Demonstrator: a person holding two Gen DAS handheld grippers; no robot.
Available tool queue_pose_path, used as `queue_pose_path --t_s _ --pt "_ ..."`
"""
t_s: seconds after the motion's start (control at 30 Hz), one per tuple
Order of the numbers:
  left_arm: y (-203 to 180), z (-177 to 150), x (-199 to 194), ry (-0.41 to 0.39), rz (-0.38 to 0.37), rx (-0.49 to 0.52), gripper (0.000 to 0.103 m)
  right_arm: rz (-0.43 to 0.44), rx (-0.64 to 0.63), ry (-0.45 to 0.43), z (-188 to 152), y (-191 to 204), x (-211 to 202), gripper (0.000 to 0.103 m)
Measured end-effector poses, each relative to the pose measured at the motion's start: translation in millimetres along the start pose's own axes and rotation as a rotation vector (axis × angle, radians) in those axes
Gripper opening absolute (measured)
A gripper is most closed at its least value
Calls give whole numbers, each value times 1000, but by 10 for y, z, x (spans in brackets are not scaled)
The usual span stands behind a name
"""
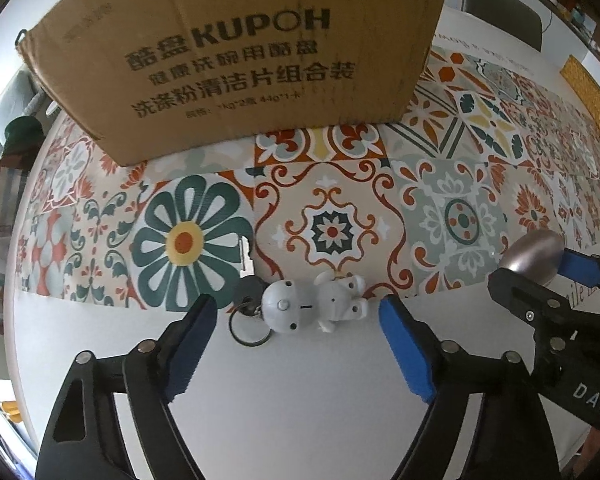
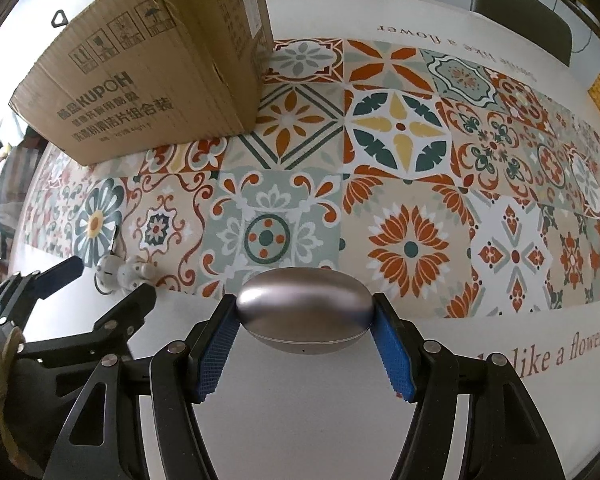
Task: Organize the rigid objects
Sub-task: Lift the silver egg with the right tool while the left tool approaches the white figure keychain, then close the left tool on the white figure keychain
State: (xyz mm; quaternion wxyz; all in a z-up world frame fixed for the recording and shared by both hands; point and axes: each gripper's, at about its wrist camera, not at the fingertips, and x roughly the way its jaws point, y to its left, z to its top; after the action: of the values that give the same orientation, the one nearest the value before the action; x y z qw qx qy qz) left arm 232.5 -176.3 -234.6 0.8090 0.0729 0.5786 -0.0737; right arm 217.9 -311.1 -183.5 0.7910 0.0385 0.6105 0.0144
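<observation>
A white robot-figure keychain [image 1: 314, 306] with a key [image 1: 246, 262] and a black ring lies on the table, at the edge of the patterned mat. My left gripper [image 1: 300, 320] is open, its blue pads either side of the figure without touching it. It also shows in the right wrist view [image 2: 112, 280], with the figure [image 2: 120, 274] between its fingers. My right gripper [image 2: 304, 316] is shut on a silver egg-shaped case [image 2: 304, 312], held just above the table. The case shows in the left wrist view [image 1: 534, 254] at the right.
A brown KUPOH cardboard box [image 1: 236, 52] stands on the far left of the tile-patterned mat [image 1: 380, 200]; it shows in the right wrist view [image 2: 148, 80] too. A yellow woven item [image 1: 590, 96] lies at the far right. A chair [image 2: 520, 12] stands behind the table.
</observation>
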Motion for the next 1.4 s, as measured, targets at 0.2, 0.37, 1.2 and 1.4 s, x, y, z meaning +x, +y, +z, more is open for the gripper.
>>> queue_pose_path --t_s 0.2,0.37,1.2,1.4 --pt "-1 19 74 7 -30 -15 74 6 5 5 -2 -1 21 66" --pt "23 15 44 -16 -35 4 66 13 0 4 2 36 18 66" --pt "327 -210 -295 -64 -186 31 37 50 27 -8 -75 202 -6 66" --pt "366 -198 -252 -48 -199 13 37 54 47 -6 -89 182 3 66"
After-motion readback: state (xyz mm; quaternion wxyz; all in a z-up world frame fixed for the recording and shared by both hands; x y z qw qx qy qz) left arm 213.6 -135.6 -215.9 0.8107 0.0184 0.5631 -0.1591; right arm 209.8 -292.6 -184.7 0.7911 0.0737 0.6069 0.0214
